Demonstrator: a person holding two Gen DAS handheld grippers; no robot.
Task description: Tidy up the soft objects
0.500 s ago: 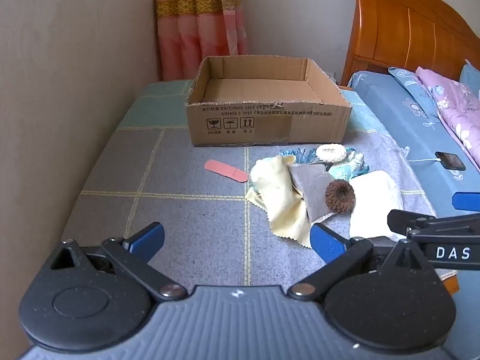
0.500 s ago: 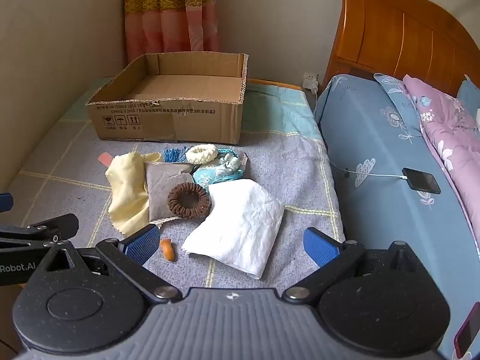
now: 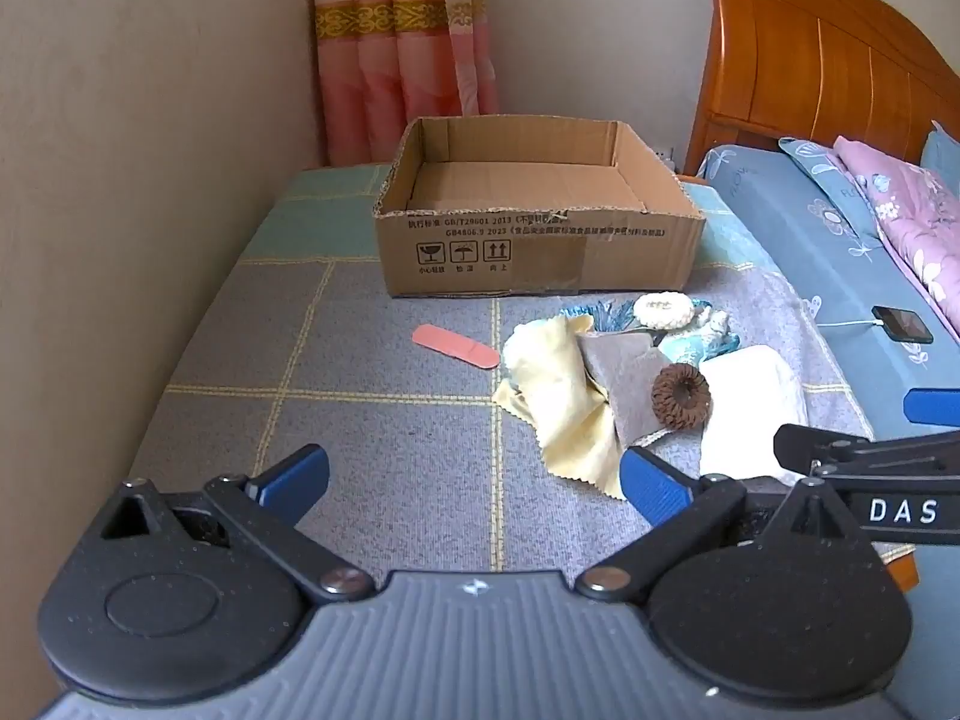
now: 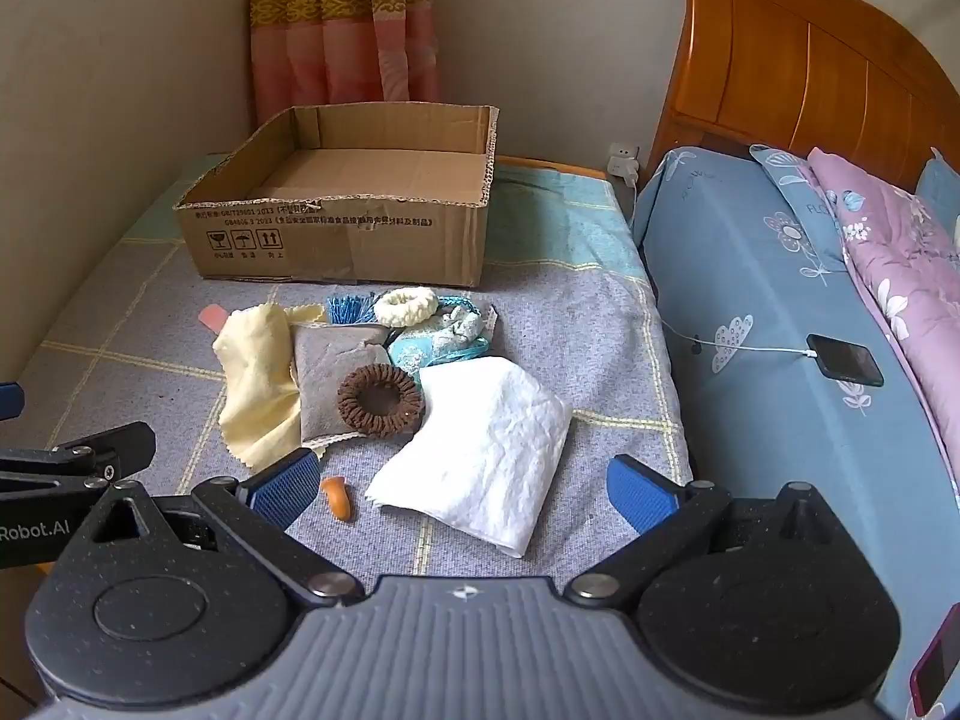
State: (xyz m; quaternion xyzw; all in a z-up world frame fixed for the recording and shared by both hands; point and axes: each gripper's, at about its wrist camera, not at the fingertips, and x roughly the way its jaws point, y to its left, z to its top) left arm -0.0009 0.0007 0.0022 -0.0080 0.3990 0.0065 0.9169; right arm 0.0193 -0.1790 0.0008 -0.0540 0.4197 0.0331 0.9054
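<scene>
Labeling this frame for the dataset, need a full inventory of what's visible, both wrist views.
cardboard box: 1, brown, open and empty, far end of the mat
mat: 1, grey with yellow lines
plaster: 1, pink, left of the pile
yellow cloth: 1, pale yellow, left side of pile
grey pouch: 1, grey, on the yellow cloth
brown scrunchie: 1, on the grey pouch
white scrunchie: 1, cream, near the box
tassel: 1, blue, beside white scrunchie
blue pouch: 1, light blue, behind the tissue
tissue: 1, white, right of pile
earplug: 1, orange, near edge
phone: 1, dark, charging on the bed
left claw: open
right claw: open
</scene>
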